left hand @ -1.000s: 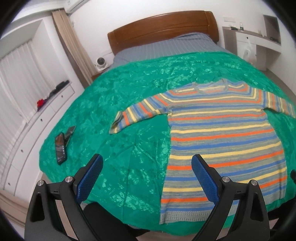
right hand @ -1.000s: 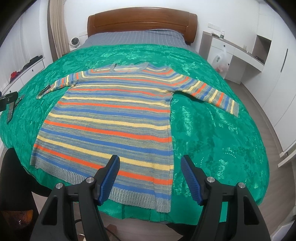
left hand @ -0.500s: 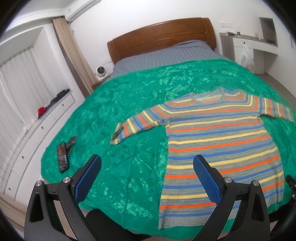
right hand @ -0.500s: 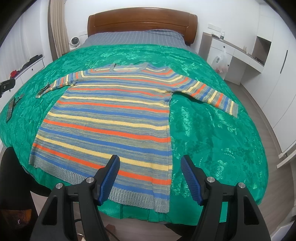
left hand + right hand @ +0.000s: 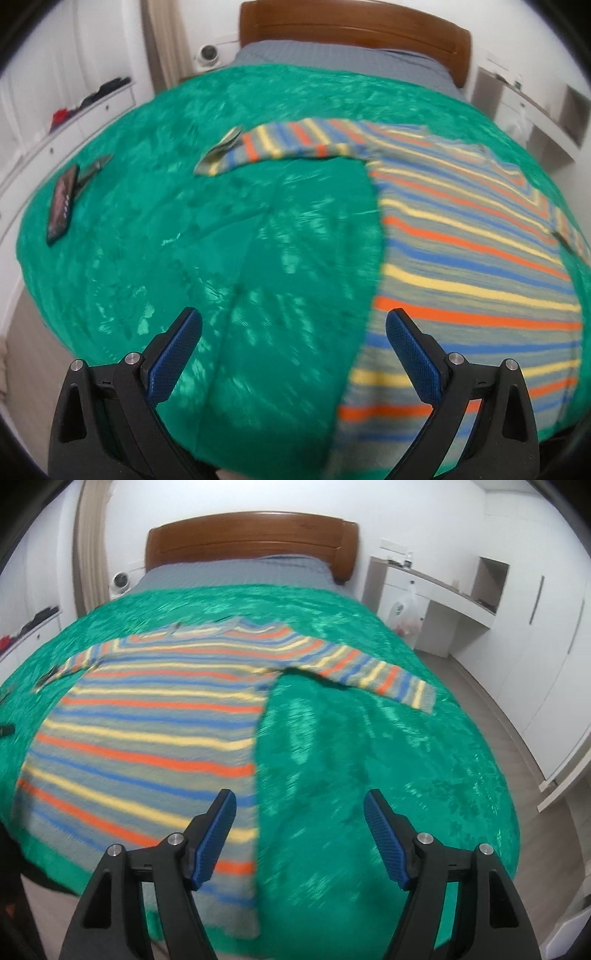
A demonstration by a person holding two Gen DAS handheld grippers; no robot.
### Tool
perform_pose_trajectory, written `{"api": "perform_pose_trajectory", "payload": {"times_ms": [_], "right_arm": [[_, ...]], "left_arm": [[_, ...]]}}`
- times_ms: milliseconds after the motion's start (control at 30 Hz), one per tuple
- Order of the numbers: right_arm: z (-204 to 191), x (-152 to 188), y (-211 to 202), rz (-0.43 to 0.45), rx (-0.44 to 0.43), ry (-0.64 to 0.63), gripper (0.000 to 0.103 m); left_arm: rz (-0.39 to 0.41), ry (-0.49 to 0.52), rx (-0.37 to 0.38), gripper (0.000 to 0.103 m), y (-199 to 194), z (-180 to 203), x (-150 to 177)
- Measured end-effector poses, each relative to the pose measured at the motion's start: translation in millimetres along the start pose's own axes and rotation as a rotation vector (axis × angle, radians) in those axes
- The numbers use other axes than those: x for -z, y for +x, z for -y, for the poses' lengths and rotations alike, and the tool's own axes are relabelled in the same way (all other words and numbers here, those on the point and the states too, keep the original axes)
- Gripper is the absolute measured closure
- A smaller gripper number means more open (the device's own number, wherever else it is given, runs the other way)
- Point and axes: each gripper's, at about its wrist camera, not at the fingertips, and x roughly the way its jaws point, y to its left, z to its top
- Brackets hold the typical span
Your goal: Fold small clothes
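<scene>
A striped sweater [image 5: 461, 251] in grey, blue, orange and yellow lies flat on a green bedspread [image 5: 207, 236], sleeves spread out. Its left sleeve [image 5: 266, 147] reaches left in the left wrist view; its right sleeve [image 5: 373, 668] reaches right in the right wrist view, where the body [image 5: 147, 716] fills the left half. My left gripper [image 5: 293, 336] is open and empty above the bedspread, just left of the sweater's side edge. My right gripper [image 5: 299, 816] is open and empty above the sweater's right side edge near the hem.
A phone [image 5: 61, 201] and a small dark object [image 5: 90, 170] lie on the bedspread's left side. A wooden headboard [image 5: 251, 535] stands at the far end. White drawers [image 5: 74, 118] run along the left, a desk [image 5: 439, 590] and wardrobe [image 5: 546, 646] along the right.
Both grippers have moved forward and lower over the bed; the left view has swung left, the right view right. Both views are now blurred. The sweater has not moved.
</scene>
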Motion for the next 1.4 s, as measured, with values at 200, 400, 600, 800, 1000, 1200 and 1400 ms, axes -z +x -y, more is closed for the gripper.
{"api": "perform_pose_trajectory", "payload": {"times_ms": [200, 400, 600, 800, 1000, 1200, 1400], "right_arm": [[30, -3, 43, -0.008, 0.037, 0.066, 0.028], [33, 8, 64, -0.066, -0.025, 0.13, 0.028], [37, 19, 81, -0.089, -0.074, 0.231, 0.018], [37, 23, 84, -0.087, -0.102, 0.245, 0.012], [30, 24, 86, -0.085, -0.099, 0.223, 0.004], [26, 25, 88, -0.087, -0.096, 0.209, 0.001], [25, 26, 89, -0.089, -0.09, 0.205, 0.0]], "left_arm": [[-0.037, -0.067, 0.006, 0.003, 37, -20, 5], [-0.004, -0.028, -0.035, 0.0, 42, -18, 16], [-0.007, -0.031, -0.027, 0.0, 46, -20, 19], [-0.017, -0.046, 0.008, 0.0, 49, -25, 18], [-0.014, -0.054, 0.008, 0.0, 50, -25, 17], [-0.006, -0.048, -0.002, 0.0, 49, -24, 19], [0.0, -0.031, -0.004, 0.0, 49, -22, 20]]}}
